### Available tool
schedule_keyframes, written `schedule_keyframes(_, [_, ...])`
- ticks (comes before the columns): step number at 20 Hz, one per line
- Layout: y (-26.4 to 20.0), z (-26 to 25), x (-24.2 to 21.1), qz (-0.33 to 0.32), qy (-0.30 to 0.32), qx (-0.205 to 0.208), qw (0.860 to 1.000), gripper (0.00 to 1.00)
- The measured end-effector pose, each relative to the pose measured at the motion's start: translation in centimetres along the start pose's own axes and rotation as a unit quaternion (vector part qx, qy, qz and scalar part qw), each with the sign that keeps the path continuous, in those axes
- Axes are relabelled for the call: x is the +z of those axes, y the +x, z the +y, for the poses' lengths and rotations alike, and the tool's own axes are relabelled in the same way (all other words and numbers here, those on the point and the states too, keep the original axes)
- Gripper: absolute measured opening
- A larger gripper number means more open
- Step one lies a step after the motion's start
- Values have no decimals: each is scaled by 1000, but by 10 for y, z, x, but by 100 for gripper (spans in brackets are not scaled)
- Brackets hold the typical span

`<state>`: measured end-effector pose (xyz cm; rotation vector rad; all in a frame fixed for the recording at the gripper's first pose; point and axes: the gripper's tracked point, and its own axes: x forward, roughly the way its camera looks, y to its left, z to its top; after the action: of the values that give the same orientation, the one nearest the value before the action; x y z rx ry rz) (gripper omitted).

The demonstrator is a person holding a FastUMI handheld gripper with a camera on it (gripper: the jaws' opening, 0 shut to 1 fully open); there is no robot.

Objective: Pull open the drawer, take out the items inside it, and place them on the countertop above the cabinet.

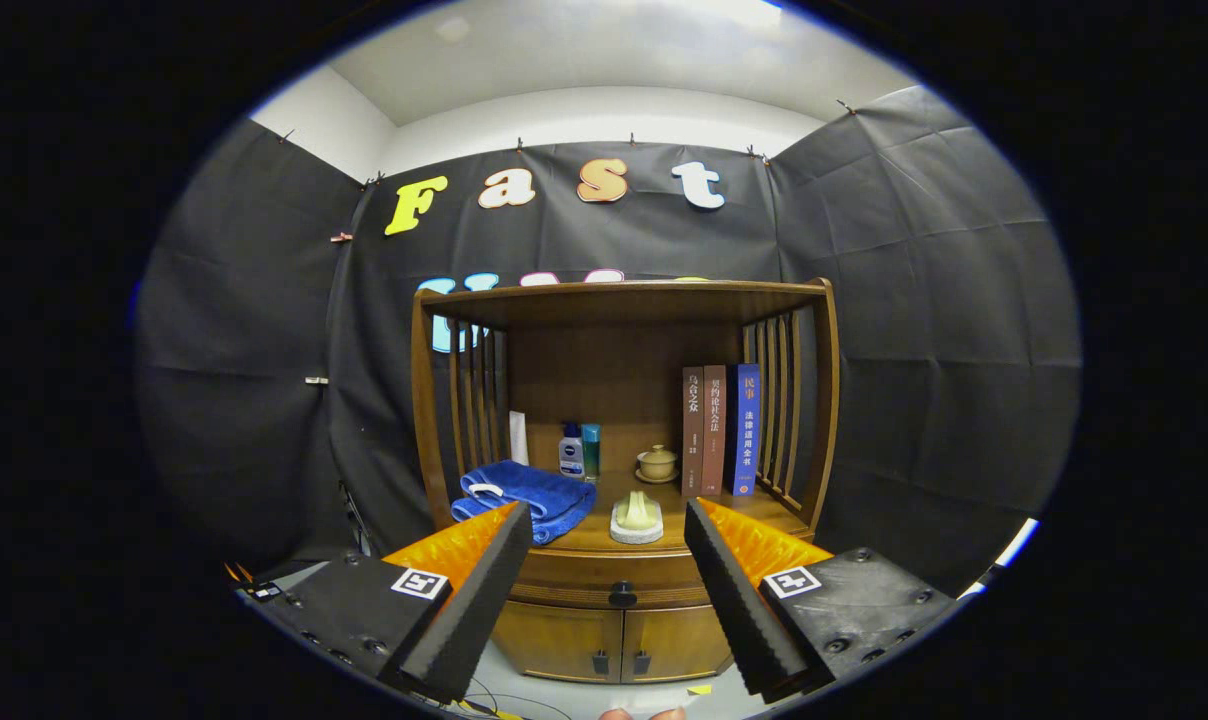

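Held wide open and empty, the tool [604, 540] faces a wooden cabinet [624, 400], its fingers [484, 590] framing the shut drawer [609, 578] and its dark knob [621, 594]. On the counter above the drawer, a folded blue towel [526, 498] lies at the left front corner, a pale soap dish [636, 518] near the front edge, bottles [578, 450] and a lidded cup [656, 463] toward the back, books [721, 430] upright at the right.

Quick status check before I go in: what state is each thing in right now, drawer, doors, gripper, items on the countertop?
Wooden drawer with dark knob: closed.
Two lower wooden cabinet doors: closed.
Gripper: open, fingers apart, short of the drawer knob.
Blue towel: folded, on the countertop.
Three hardback books: upright.
Small lidded ceramic cup: lid on.
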<state>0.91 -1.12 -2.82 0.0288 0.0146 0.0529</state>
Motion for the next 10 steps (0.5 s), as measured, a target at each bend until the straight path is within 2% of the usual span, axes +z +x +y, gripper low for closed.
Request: schedule_keyframes(10, [-5, -2, 6, -11, 3, -6, 1000, 99])
